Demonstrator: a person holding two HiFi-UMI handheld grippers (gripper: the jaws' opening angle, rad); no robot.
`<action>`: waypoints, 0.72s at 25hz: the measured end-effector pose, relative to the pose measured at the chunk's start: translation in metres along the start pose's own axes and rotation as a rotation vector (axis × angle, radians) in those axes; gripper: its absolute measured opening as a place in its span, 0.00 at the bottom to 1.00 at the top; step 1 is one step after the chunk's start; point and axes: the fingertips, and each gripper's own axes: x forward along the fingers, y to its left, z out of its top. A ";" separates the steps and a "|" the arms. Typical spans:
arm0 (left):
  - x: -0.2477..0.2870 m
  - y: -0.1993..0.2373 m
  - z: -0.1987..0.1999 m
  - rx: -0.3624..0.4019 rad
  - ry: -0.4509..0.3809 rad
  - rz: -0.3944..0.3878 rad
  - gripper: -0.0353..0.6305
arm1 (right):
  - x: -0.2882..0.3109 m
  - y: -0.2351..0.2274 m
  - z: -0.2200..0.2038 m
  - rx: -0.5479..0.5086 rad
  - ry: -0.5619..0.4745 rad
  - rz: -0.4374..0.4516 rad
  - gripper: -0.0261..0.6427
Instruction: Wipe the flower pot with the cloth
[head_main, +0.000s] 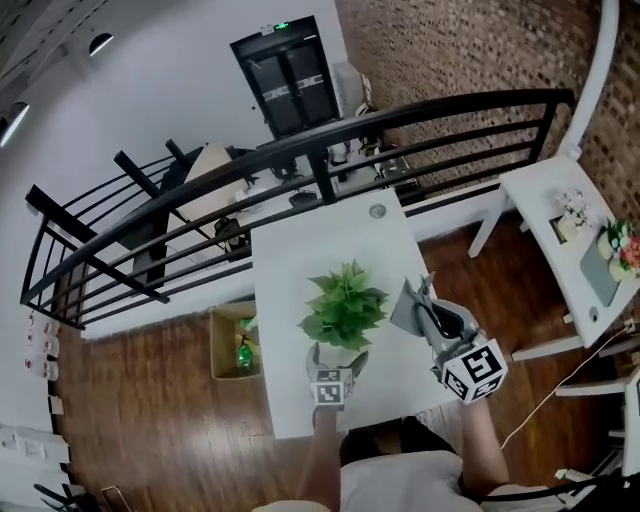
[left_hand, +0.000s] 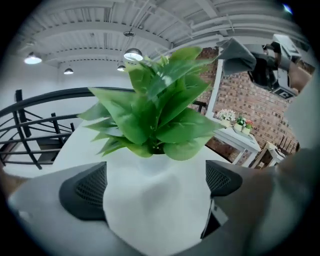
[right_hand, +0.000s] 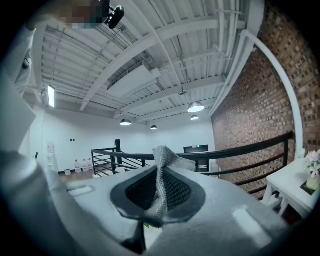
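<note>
Nearest to the head camera are the person's two forearms, which come in from 6 o'clock, each with one hand-held gripper. The left hand-held gripper (head_main: 337, 356) is low over the white counter (head_main: 300, 250), at 6 o'clock of the green plant (head_main: 343, 303), and its marker cube (head_main: 332, 388) is turned towards the camera. In the left gripper view its jaws stand wide apart, and the white flower pot (left_hand: 155, 200) fills the space between the two dark pads (left_hand: 85, 190). The pads are just beside the pot's wall, one on each side; if they press on it, I cannot tell. The pot stands upright on the near half of the counter, and the leaves of the plant spread over it.

The right hand-held gripper (head_main: 427, 296) is at 3 o'clock of the plant, above the right edge of the counter and apart from the pot. Its jaws are closed on the grey cloth (right_hand: 161, 170): in the right gripper view the fabric is pinched between them, and one folded end sticks up above the tips. In the head view the cloth hangs at the side of this gripper that faces the plant, without touching the leaves.

On the wooden floor (head_main: 150, 400), at 9 o'clock of the counter, is an open cardboard box (head_main: 230, 345). A black railing (head_main: 300, 150) runs behind the counter at 12 o'clock.
</note>
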 end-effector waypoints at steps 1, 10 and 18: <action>0.011 0.003 -0.002 0.005 0.004 -0.003 1.00 | -0.002 0.000 -0.003 -0.003 0.010 -0.013 0.06; 0.083 0.008 0.015 0.008 -0.025 -0.052 1.00 | -0.021 -0.014 -0.027 -0.002 0.084 -0.148 0.06; 0.086 0.011 0.023 -0.152 0.017 -0.093 0.86 | -0.035 -0.030 -0.025 0.012 0.077 -0.200 0.06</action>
